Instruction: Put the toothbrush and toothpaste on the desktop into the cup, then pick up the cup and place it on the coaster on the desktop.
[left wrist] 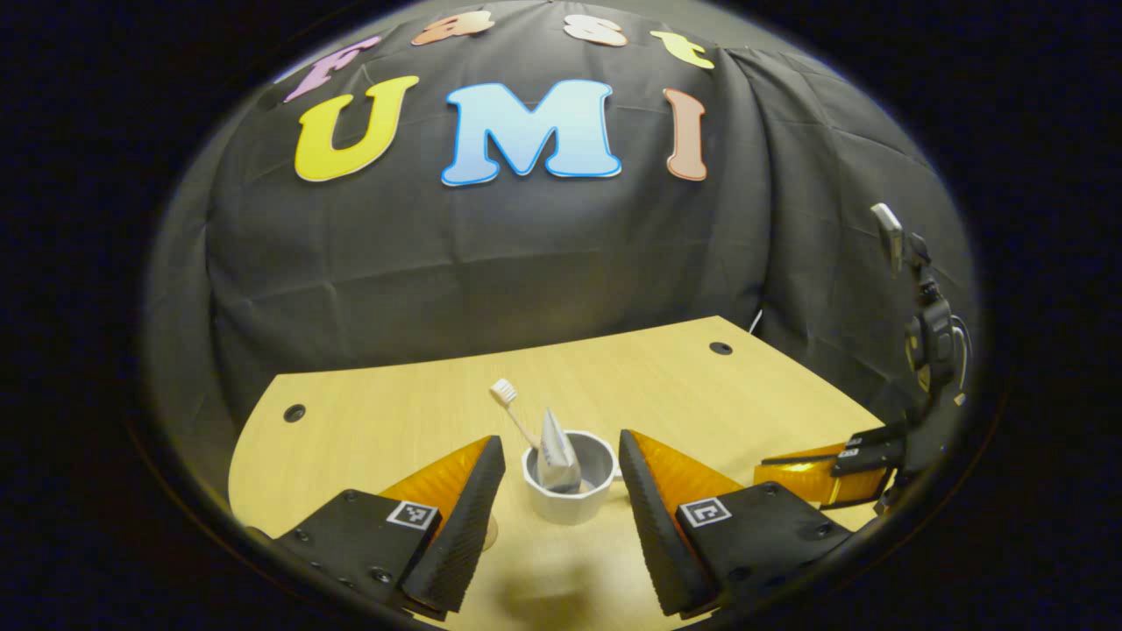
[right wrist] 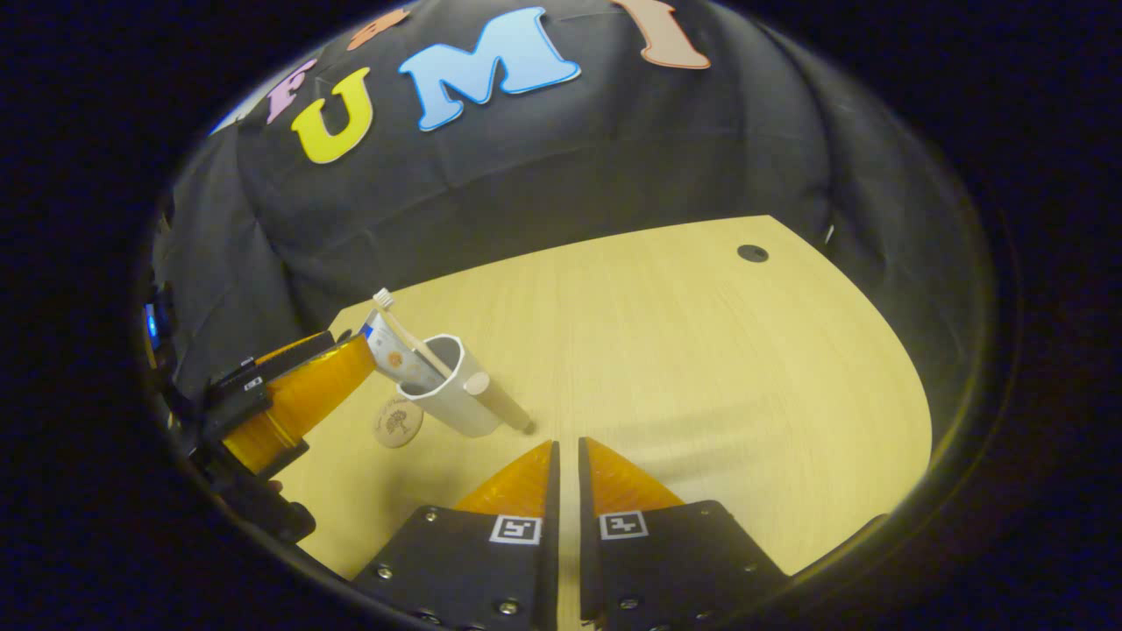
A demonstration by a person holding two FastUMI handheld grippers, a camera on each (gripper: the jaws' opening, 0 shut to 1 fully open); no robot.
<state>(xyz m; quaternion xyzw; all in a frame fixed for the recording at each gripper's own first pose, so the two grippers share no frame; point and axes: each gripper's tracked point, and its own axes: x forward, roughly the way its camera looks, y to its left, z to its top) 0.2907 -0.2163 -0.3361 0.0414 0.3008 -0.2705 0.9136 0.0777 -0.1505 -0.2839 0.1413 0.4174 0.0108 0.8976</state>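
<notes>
Inside: white cup [left wrist: 568, 486], toothbrush [left wrist: 513, 410], toothpaste [left wrist: 556, 453].

Right tongs [right wrist: 565, 451] closed over desktop [right wrist: 701, 350], cup [right wrist: 460, 399] holding toothbrush [right wrist: 399, 329] and toothpaste [right wrist: 390, 355], coaster [right wrist: 398, 422] beside it
</notes>
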